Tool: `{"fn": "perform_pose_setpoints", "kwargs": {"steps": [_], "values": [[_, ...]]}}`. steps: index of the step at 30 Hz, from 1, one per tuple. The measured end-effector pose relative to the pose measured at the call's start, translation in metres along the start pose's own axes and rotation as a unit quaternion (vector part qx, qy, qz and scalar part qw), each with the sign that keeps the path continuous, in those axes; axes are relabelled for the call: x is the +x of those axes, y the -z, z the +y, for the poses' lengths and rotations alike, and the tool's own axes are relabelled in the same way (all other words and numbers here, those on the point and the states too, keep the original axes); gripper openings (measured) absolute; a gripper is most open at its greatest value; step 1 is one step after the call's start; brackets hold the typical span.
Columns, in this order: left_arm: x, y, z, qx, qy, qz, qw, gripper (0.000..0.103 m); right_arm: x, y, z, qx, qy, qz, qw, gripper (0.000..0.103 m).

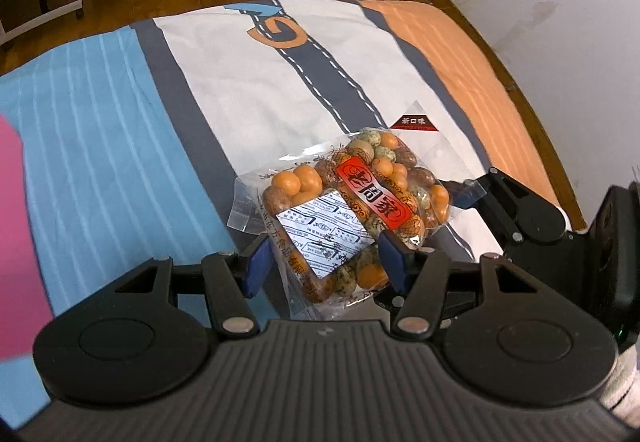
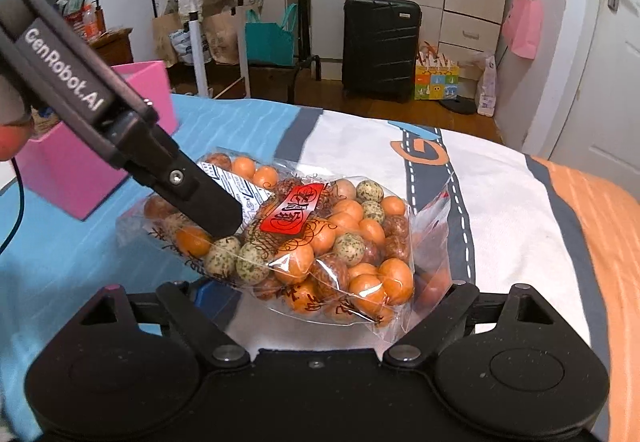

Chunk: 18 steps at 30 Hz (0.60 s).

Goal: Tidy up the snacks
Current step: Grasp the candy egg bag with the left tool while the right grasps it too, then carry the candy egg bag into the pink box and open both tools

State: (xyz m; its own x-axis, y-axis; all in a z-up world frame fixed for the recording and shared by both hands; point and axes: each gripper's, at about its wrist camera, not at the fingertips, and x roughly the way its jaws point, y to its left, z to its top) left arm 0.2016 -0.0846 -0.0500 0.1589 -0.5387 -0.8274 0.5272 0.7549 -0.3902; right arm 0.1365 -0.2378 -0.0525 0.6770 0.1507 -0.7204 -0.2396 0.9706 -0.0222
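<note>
my left tongs (image 1: pixel 324 262) pinched the near end of the clear snack bag (image 1: pixel 344 209), both blue pads (image 1: pixel 394 256) pressed against its sides. my right tongs (image 2: pixel 320 292) spanned the bag's other end at a wide spread; the plastic and the coated nuts hid the pads there, so i could not tell whether they pressed on it or merely flanked it. from the left wrist view only one black finger of the right tongs showed, beside the bag's far edge. the bag sat over the white middle of the bed cover (image 1: pixel 224 93); whether it rested on the cover or hung just clear of it i could not make out. a pink box (image 2: pixel 86 161) stood on the blue part of the cover, half hidden behind the left tool's arm. its inside was out of sight.
</note>
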Motion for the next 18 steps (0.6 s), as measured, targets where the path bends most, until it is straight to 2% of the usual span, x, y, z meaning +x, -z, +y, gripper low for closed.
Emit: {"fn": "perform_pose_setpoints", "kwargs": {"steps": [3, 10, 14, 18], "values": [[-0.022, 0.014, 0.0, -0.004, 0.005, -0.003, 1.0, 0.057, -0.016, -0.003, 0.013, 0.002, -0.009, 0.001, 1.0, 0.092], [-0.074, 0.044, 0.0, -0.007, 0.002, -0.018, 0.9998, 0.057, -0.051, -0.012, 0.051, -0.037, -0.014, 0.003, 0.999, 0.092], [-0.103, 0.062, 0.0, -0.015, -0.006, -0.035, 0.9993, 0.056, -0.067, -0.02, 0.074, -0.065, -0.012, 0.001, 0.998, 0.092], [-0.132, 0.077, 0.004, -0.021, -0.022, -0.052, 0.9982, 0.056, -0.078, -0.029, 0.093, -0.077, -0.03, -0.002, 0.997, 0.092]]}}
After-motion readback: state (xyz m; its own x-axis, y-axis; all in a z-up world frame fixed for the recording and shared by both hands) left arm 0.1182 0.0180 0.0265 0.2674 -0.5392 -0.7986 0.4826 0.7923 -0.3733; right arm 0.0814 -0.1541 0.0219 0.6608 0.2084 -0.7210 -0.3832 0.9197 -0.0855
